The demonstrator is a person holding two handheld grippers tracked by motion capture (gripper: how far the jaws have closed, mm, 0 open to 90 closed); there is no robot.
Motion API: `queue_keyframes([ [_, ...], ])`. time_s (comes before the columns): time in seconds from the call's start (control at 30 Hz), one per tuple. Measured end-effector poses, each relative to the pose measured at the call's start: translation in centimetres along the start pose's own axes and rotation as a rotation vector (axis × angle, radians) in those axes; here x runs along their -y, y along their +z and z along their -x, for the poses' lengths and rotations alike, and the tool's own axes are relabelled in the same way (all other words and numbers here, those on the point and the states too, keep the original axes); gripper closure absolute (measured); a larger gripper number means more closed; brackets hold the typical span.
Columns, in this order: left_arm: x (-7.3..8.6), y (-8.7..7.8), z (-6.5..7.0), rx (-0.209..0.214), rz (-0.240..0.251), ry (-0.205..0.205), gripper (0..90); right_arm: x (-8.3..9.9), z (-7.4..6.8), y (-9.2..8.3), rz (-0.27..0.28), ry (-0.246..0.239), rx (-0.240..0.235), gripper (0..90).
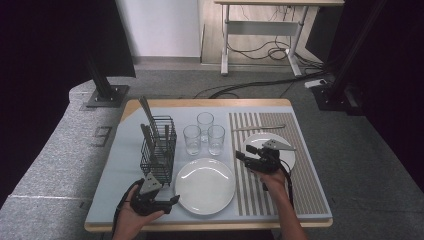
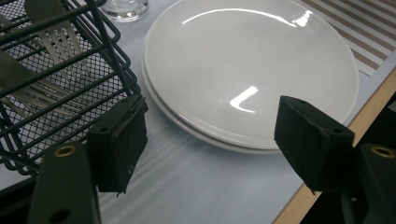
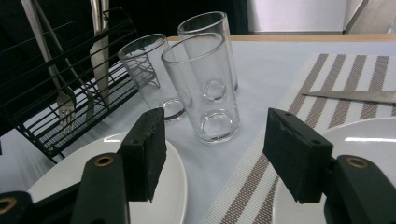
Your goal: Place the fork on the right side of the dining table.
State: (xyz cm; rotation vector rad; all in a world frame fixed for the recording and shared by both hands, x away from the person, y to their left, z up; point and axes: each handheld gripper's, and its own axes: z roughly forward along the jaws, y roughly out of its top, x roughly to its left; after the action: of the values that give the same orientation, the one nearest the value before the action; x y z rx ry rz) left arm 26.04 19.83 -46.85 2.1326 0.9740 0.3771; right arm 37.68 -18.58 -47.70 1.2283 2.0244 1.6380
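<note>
1. High view: wood-edged counter (image 1: 210, 104) under a pale blue cloth, striped placemat (image 1: 280, 170) at right, grey carpet, a desk with cables behind.
2. Same view: right gripper (image 1: 241, 154) over the mat's left edge, left gripper (image 1: 173, 200) near the front edge.
3. Right gripper view: jaws wide apart, empty, nearest glass (image 3: 205, 88) framed just beyond; knife (image 3: 355, 96) on the mat.
4. Left gripper view: jaws wide, empty, beside wire caddy (image 2: 56, 84) and large plate (image 2: 252, 65); fork tines visible.
</note>
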Motion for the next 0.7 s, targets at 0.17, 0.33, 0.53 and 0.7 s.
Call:
queue_keyframes([
  [0.17, 0.1, 0.3, 0.1, 0.003, -0.006, 0.003, 25.7, -0.2, -0.6, 0.1, 0.007, -0.004, -0.014, 38.6],
  [0.33, 0.0, 0.6, 0.2, 0.006, -0.013, 0.008, 25.7, -0.4, -1.4, 0.3, 0.007, -0.014, -0.040, 38.5],
  [0.53, 0.0, 0.8, 0.4, 0.007, -0.021, 0.012, 25.7, -0.5, -2.4, 0.7, 0.004, -0.023, -0.067, 38.5],
  [0.7, -0.1, 1.1, 0.7, 0.012, -0.027, 0.020, 25.7, -0.6, -2.8, 1.0, 0.001, -0.029, -0.080, 38.4],
])
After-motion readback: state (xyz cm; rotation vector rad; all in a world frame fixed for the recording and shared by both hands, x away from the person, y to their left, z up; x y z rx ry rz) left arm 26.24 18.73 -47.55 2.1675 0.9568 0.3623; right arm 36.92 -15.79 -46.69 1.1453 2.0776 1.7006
